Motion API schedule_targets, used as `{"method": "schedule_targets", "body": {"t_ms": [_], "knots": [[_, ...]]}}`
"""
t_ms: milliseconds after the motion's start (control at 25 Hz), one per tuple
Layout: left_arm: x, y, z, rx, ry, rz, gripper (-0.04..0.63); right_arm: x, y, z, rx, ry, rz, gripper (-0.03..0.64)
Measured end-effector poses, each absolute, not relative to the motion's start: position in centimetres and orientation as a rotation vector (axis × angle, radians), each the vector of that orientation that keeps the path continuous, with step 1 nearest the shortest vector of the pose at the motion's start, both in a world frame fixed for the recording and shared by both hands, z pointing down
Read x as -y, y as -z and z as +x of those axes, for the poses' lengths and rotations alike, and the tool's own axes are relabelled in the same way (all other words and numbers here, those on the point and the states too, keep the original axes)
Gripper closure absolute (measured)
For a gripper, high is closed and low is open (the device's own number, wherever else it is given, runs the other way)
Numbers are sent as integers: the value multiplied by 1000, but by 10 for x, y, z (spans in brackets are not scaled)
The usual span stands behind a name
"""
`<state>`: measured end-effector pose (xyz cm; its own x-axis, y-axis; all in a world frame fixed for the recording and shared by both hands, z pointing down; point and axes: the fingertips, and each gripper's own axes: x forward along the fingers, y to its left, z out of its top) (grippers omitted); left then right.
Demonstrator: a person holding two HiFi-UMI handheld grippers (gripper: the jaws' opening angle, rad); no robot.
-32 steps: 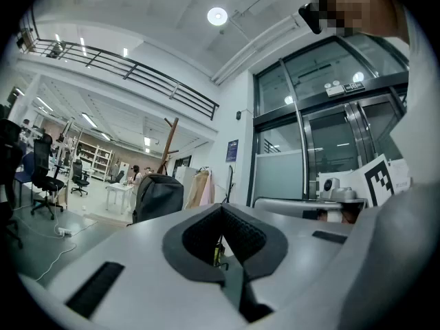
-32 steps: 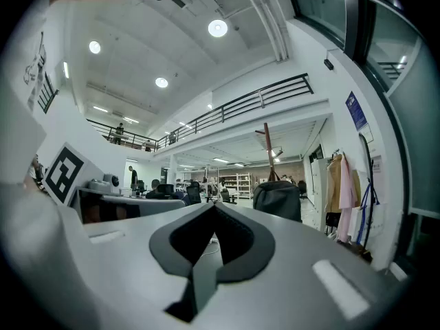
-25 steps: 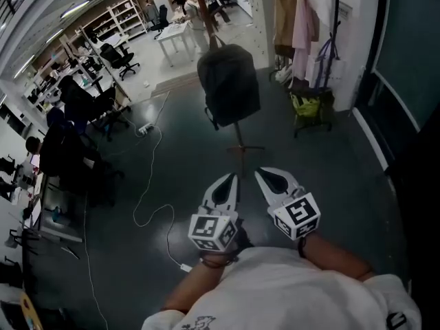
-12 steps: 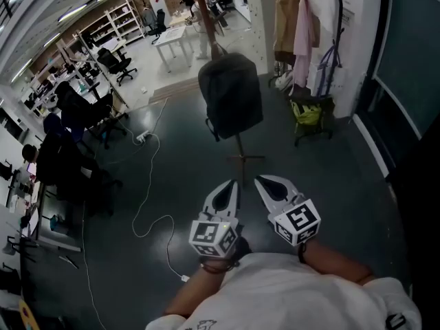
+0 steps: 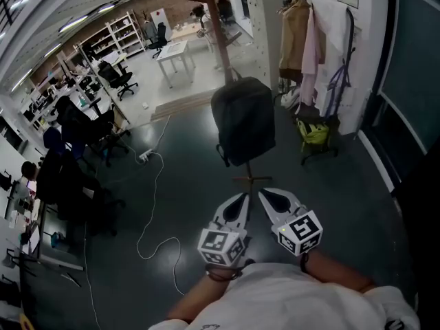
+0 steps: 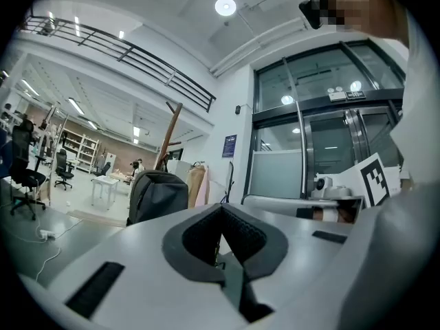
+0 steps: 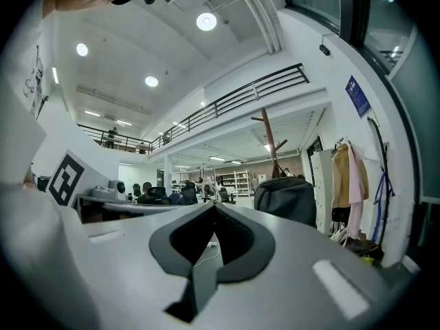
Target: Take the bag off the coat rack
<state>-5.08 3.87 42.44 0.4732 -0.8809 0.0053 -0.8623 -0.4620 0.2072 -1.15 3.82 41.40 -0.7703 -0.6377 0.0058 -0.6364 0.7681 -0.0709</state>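
A dark backpack (image 5: 244,119) hangs on a wooden coat rack (image 5: 218,29), whose feet (image 5: 251,179) stand on the dark floor. It also shows in the left gripper view as the backpack (image 6: 158,194) left of centre, and in the right gripper view as the backpack (image 7: 287,198) right of centre. My left gripper (image 5: 240,199) and right gripper (image 5: 268,196) are side by side, pointing at the rack's base, a short way from the bag. Both are shut with nothing in them.
Coats (image 5: 306,40) hang on a wall rack at the right, above a yellow-green bag (image 5: 314,130). A white cable (image 5: 148,205) and a power strip (image 5: 146,157) lie on the floor at the left. Office chairs (image 5: 75,184) and a white table (image 5: 175,53) stand beyond.
The backpack and rack now sit lower and larger in the head view, nearer to both grippers. The grippers have stayed shut and side by side.
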Motion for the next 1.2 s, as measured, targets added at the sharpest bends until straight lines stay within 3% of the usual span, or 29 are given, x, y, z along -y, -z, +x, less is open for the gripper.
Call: {"method": "schedule_targets", "body": {"t_ms": [520,1200], "knots": [[24,-419,-127,1433,140,2593,595,21,-412,-96,-2916,138,-1098,614],[75,-436,-157,1492,163,2499,595,85,-419,-110,-2904,218,-1043,614]]}}
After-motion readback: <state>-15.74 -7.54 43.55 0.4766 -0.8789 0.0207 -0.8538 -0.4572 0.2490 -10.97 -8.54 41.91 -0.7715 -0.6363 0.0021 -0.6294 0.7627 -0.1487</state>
